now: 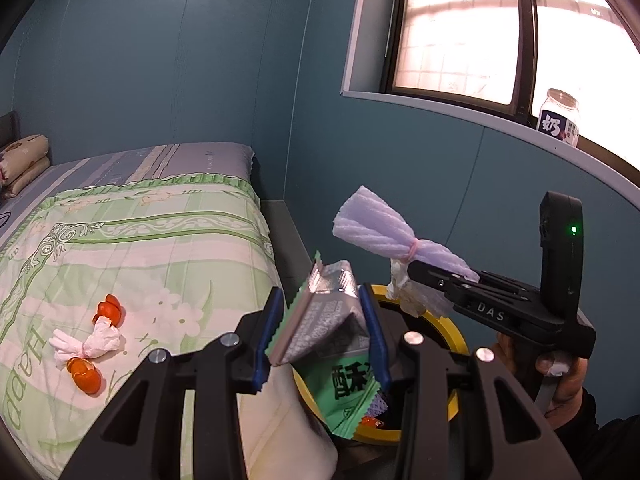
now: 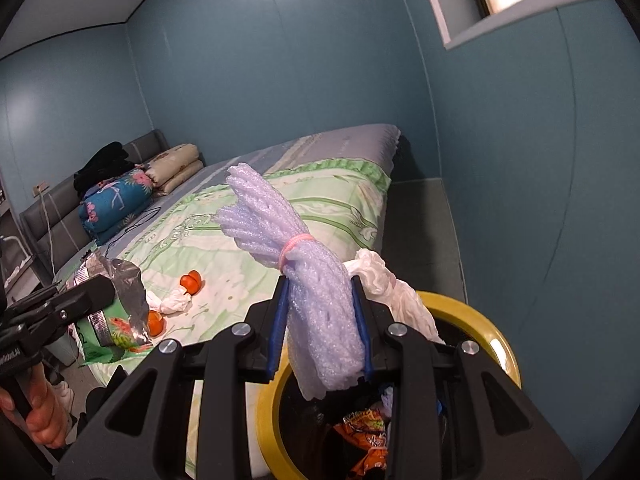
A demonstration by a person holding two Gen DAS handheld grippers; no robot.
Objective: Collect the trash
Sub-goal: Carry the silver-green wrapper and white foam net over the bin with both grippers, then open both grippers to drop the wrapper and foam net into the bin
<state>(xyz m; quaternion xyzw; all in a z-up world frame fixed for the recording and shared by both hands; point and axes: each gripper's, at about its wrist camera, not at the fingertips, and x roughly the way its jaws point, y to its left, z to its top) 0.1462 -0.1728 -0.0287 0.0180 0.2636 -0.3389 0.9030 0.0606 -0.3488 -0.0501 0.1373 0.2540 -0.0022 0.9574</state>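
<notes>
My left gripper (image 1: 320,332) is shut on a green and silver snack wrapper (image 1: 324,316), held over the yellow-rimmed trash bin (image 1: 456,332). My right gripper (image 2: 320,328) is shut on a lilac foam net bundle (image 2: 316,296) tied with a pink band, together with a white tissue (image 2: 384,280), above the same bin (image 2: 480,320). The bundle (image 1: 384,236) and right gripper (image 1: 436,284) show in the left wrist view; the wrapper (image 2: 112,312) and left gripper (image 2: 80,300) show in the right wrist view. On the bed lie orange peels (image 1: 108,310) (image 1: 84,374) and a crumpled tissue (image 1: 90,342).
The bed (image 1: 140,240) with a green floral quilt fills the left; pillows (image 2: 176,166) and folded bedding (image 2: 116,204) lie at its head. Blue walls stand close behind. A jar (image 1: 560,122) stands on the window sill. The bin holds wrappers (image 2: 364,436).
</notes>
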